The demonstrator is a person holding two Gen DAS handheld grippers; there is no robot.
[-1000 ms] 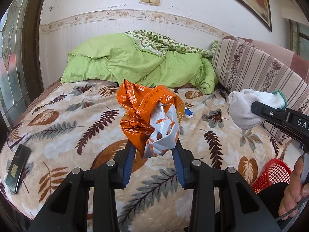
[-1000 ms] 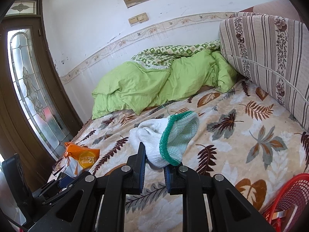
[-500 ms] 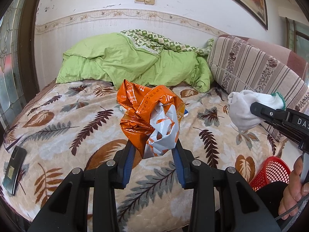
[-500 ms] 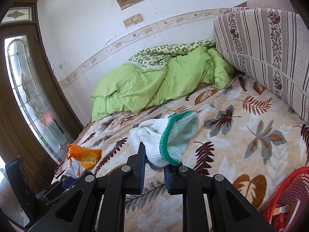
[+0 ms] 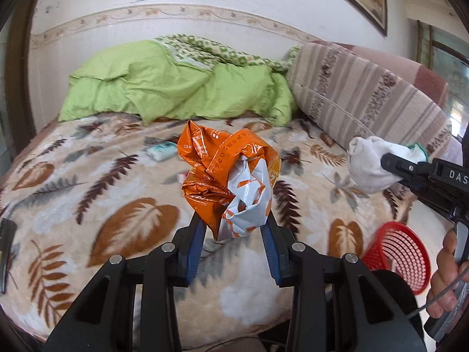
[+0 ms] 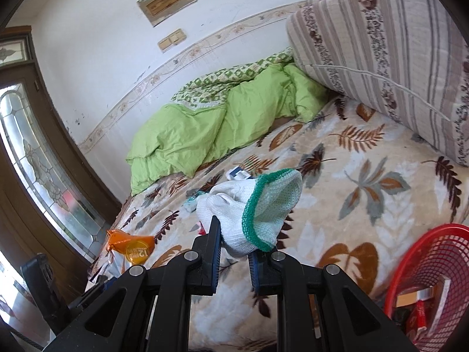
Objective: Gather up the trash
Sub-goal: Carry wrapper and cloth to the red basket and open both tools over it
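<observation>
Left gripper [image 5: 233, 231] clamps a crumpled orange snack bag [image 5: 228, 176], lifted clear above the leaf-print bedspread [image 5: 117, 193]. Right gripper [image 6: 234, 252] pinches a white knit glove with green cuff [image 6: 252, 208], also held above the bed. Red mesh basket [image 6: 433, 267] sits at the bed's near right edge, some trash inside. A small blue-white packet [image 6: 239, 173] lies on the bedspread near the green duvet [image 6: 211, 129].

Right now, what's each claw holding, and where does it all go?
Left gripper shut on orange wrapper. Right gripper shut on white glove. Red basket beside bed, nothing blocking.
</observation>
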